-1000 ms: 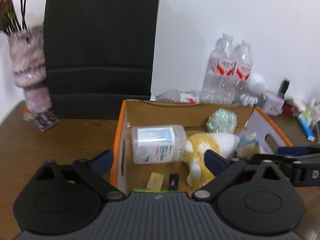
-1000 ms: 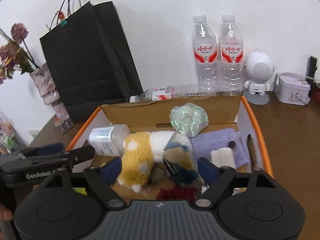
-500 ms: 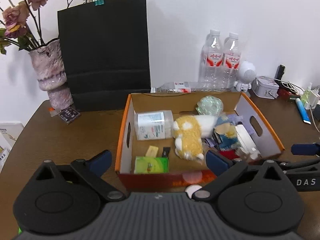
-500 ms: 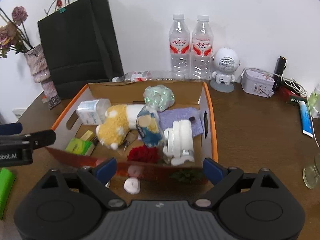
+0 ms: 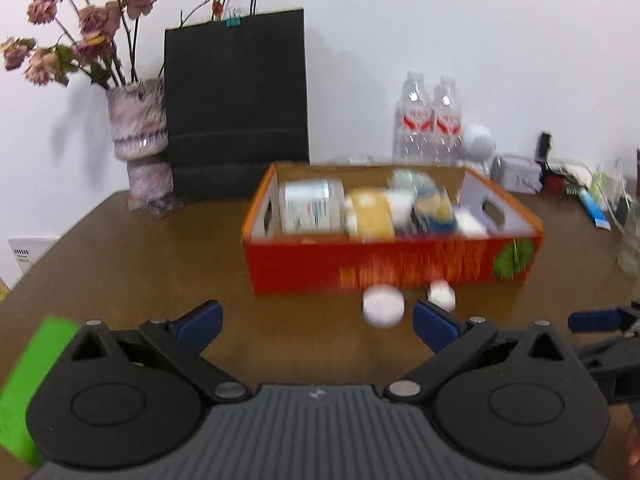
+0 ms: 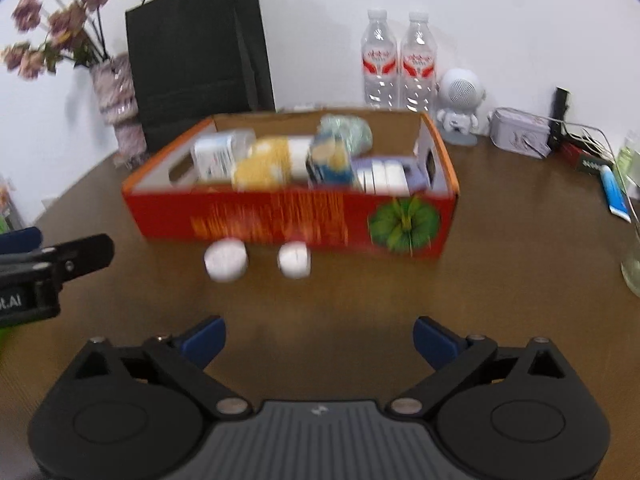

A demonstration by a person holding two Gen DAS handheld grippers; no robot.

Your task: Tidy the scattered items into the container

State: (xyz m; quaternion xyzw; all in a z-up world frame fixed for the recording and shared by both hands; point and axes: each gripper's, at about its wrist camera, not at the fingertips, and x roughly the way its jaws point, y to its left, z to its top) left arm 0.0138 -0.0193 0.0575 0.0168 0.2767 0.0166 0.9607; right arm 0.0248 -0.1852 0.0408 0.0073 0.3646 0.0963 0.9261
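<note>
An orange cardboard box (image 5: 372, 268) (image 6: 280, 220) stands on the brown table, holding a plastic jar (image 5: 312, 206), a yellow plush toy (image 5: 370, 216) (image 6: 264, 164) and several other items. Two small white round objects (image 5: 382, 306) (image 5: 440, 292) lie on the table just in front of the box; they also show in the right wrist view (image 6: 226, 260) (image 6: 294, 258). A green object (image 5: 28, 380) lies at the near left. My left gripper (image 5: 316, 320) is open and empty, low in front of the box. My right gripper (image 6: 318, 338) is open and empty beside it.
A black paper bag (image 5: 236, 108), a vase of dried flowers (image 5: 140, 144), two water bottles (image 6: 396, 64), a white speaker figure (image 6: 460, 104) and a tin (image 6: 520, 132) stand behind the box. Cables and a blue tube (image 6: 616, 192) lie at the right, with a glass (image 6: 634, 264).
Both grippers have pulled back from above the box toward the table's near edge and dropped lower. The box now shows from its front side. Both stay open.
</note>
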